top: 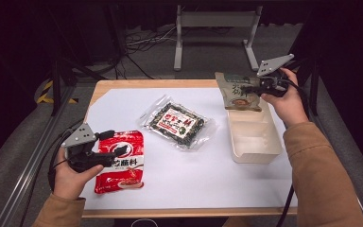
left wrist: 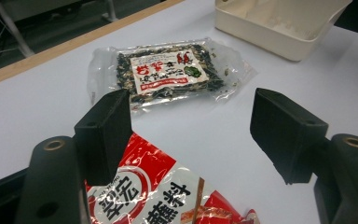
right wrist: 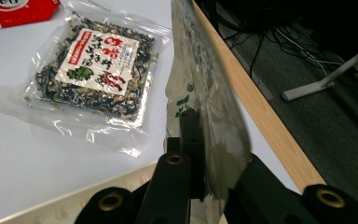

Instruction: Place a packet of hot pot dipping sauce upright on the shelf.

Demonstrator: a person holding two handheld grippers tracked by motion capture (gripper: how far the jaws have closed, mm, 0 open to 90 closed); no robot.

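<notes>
**Grey-green pouch pinched over the tray; red packet not yet taken**

The right gripper [top: 254,86] is clamped on the grey-green pouch [top: 236,92]; in the right gripper view the black jaws are pressed flat against both faces of the film near one edge [right wrist: 205,140]. The pouch is held edge-on above the far end of the cream tray [top: 255,137], at the table's far right corner. It is judged light and floppy: the film hangs and bows from the pinch, and its glossy surface looks slippery. A grip on the flat sealed margin is judged safest, since a pinch over the filled middle could slide or crush the contents. Printing with a round reddish picture is seen on its face; the text is too small to read.

The left gripper [top: 105,146] is held spread, nothing between its jaws; in the left gripper view they stand over the top edge of the red packet [left wrist: 168,196], not touching it. The red packet lies flat at near left, with a white circle and black characters. It is judged soft and crinkly, best taken by an edge.

A clear bag of dark dried bits [top: 177,122] with a white-and-red label lies mid-table, between packet and tray.
</notes>
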